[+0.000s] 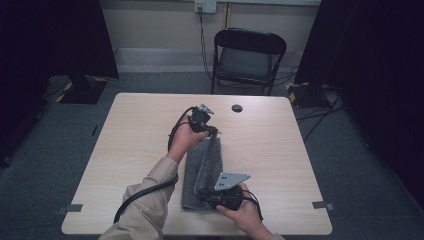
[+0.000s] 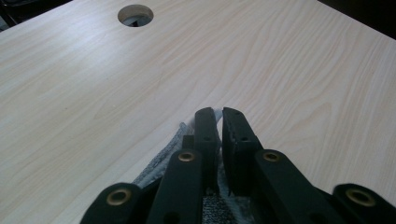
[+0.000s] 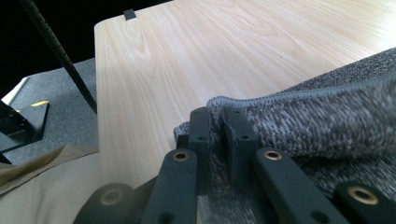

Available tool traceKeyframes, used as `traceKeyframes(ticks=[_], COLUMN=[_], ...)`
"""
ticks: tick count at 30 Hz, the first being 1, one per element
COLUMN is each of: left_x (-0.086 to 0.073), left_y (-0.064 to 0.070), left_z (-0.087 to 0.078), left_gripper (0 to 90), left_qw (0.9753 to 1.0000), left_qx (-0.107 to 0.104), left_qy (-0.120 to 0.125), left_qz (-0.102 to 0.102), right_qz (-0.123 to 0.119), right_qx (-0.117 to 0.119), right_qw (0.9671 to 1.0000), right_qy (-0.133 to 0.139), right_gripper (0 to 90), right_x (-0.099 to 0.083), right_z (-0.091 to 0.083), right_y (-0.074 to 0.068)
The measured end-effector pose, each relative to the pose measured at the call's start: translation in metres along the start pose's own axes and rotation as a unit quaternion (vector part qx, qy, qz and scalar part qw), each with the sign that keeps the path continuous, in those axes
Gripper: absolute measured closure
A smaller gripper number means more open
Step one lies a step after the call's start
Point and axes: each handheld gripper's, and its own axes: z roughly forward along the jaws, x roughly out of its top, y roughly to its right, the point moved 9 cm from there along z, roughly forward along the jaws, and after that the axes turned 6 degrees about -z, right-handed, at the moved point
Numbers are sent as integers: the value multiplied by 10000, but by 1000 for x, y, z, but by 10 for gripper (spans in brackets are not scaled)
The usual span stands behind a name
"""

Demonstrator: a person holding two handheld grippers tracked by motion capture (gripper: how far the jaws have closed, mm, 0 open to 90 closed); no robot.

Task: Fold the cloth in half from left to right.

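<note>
A grey cloth (image 3: 327,121) of coarse, flecked knit with a stitched hem is seen on a pale wood-grain worktop (image 2: 116,84) of smooth matt finish; matt black plastic jaws carry brass-coloured rivets.

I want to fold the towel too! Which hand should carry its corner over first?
Probably both together. The left tongs pinch the towel's far corner, the right tongs pinch its near corner, and the raised edge stretches between them. If only one moved, the left looks better placed, with bare table around it.

The right gripper (image 3: 215,126), at bottom centre, has its jaws closed on a grey towel's (image 3: 322,121) hemmed edge. The towel lies at right on the desk (image 3: 187,56). A beige sleeve (image 3: 42,186) sits lower left.
</note>
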Motion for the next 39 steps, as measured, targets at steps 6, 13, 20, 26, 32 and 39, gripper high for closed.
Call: traceKeyframes(ticks=[6,13,20,26,32,39], left_x=[-2,-9,-24,-38,-51,-64], left_y=[3,4,-4,-10,-21,-44], left_z=[5,5,0,-5,-9,-11], left_gripper=[835,780,562,466,425,401], left_qw=[10000,10000,9999,9997,9992,9971], left_qx=[-44,-36,103,176,300,656], left_qy=[-11,-33,-56,-90,-44,-64], left_qz=[3,36,-51,-114,-244,-373], right_qz=[29,182,262,169,109,183], right_qx=[-14,-60,-239,-215,-274,-444], right_qw=[10000,9994,9985,9985,9974,9960], right_qy=[-75,-274,-424,-468,-651,-757], right_gripper=[807,704,591,527,454,415], right_x=[-7,-27,-43,-45,-55,-67], right_z=[-2,-10,-22,-27,-35,-49], right_y=[1,3,9,6,8,23])
